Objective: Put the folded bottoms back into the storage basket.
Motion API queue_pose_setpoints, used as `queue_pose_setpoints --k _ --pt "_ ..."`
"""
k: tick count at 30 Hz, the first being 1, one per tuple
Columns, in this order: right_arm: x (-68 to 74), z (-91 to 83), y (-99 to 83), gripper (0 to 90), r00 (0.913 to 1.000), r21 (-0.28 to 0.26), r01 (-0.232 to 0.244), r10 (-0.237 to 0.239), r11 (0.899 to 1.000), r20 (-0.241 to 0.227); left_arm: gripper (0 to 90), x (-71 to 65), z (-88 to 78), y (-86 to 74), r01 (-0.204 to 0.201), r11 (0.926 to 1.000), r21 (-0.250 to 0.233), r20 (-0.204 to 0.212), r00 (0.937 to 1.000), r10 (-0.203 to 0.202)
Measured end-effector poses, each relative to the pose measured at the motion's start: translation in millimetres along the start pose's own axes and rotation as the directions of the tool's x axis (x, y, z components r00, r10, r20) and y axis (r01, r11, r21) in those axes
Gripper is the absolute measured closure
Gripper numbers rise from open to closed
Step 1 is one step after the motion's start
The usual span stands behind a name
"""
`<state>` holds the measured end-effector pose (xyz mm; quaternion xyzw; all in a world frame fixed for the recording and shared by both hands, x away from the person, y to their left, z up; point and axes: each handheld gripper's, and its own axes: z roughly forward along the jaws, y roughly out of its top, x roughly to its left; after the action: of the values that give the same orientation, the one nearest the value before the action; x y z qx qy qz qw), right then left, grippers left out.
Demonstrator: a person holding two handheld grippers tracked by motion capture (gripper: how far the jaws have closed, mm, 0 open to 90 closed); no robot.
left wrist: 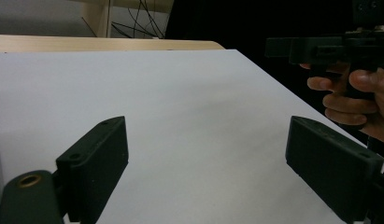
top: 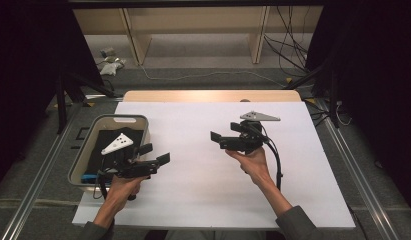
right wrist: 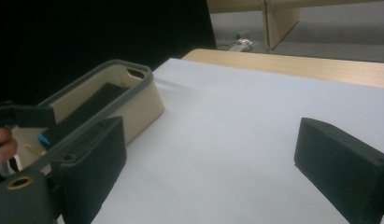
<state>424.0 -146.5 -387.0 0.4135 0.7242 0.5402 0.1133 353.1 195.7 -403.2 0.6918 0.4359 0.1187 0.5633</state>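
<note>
- Forearms in grey sleeves enter at bottom of the high view, each hand gripping a black handheld tool.
- Left tongs (top: 154, 154) sit lower left of frame, just beside the beige plastic bin with grey rim (top: 83, 146); jaws spread wide, nothing between them. In the left gripper view the left tongs (left wrist: 206, 163) show bare white sheet between the pads.
- Right tongs (top: 216, 138) at centre frame, held above the white-covered worktop (top: 203, 175), pointing left toward the bin; jaws spread, empty. Right gripper view confirms: right tongs (right wrist: 208, 168) stand open, bin (right wrist: 145, 105) at middle left.
- Bin sits at the left edge of the white sheet, open top up; inside, a black flat item (right wrist: 89, 107) and a small blue object (right wrist: 44, 139) at its near end. Contents too dark to identify further.
- Judgement: both tools look aimed inward with jaws ready, likely set for a reach into the bin; left tool is closest.
- Wooden shelving and cables on the floor at top of frame, well apart.
</note>
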Motion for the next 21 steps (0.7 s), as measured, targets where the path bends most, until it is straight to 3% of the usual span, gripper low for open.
queue_pose_setpoints --k 7,21 --pt "-1.8 -14.0 -14.4 9.8 0.9992 -0.011 0.038 -0.038 0.999 0.015 12.8 -4.4 0.8 -4.6 -0.055 0.9985 0.010 -0.001 0.9985 0.055" --pt "-1.4 -43.8 -30.1 9.8 0.9968 -0.047 0.078 -0.078 0.996 0.019 12.2 -8.3 -0.3 -10.4 -0.077 0.9970 0.008 0.027 0.9967 0.077"
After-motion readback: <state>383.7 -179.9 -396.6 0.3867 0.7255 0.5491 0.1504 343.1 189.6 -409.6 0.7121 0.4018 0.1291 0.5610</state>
